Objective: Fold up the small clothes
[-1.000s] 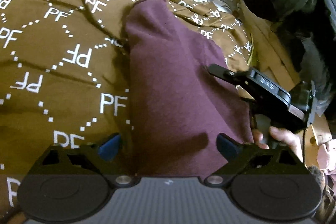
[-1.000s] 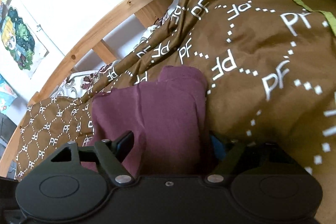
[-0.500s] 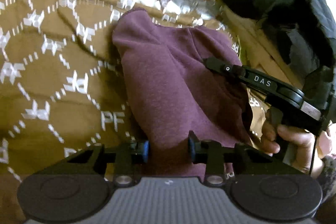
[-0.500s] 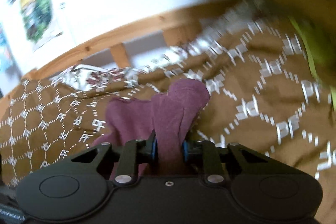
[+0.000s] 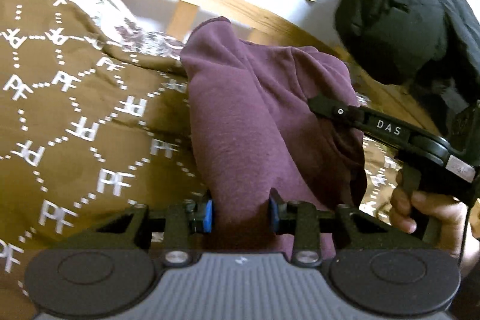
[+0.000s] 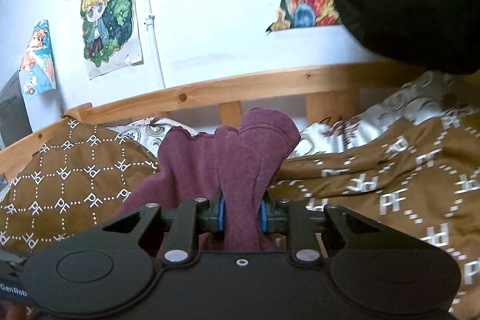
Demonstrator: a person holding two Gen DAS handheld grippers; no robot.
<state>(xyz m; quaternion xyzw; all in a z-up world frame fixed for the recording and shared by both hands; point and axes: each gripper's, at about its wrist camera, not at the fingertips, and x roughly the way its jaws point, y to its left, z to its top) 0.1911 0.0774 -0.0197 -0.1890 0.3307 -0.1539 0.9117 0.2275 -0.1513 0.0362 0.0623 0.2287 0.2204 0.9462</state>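
Note:
A small maroon garment (image 5: 255, 125) is held up off a brown "PF"-patterned bed cover (image 5: 75, 125). My left gripper (image 5: 240, 215) is shut on its near edge, cloth bunched between the blue pads. My right gripper (image 6: 241, 215) is shut on another fold of the same garment (image 6: 240, 158), which rises above the jaws. In the left wrist view the right gripper (image 5: 318, 104) comes in from the right, a hand on its handle, its tip buried in the cloth.
A wooden bed rail (image 6: 240, 89) runs behind the cover, with a white wall and drawings (image 6: 108, 17) above. A black padded jacket (image 5: 405, 14) hangs at the upper right. A grey patterned sheet (image 6: 405, 110) shows by the rail.
Both grippers went from open to shut on the garment and lifted it off the cover. Both views tilted up toward the wall.

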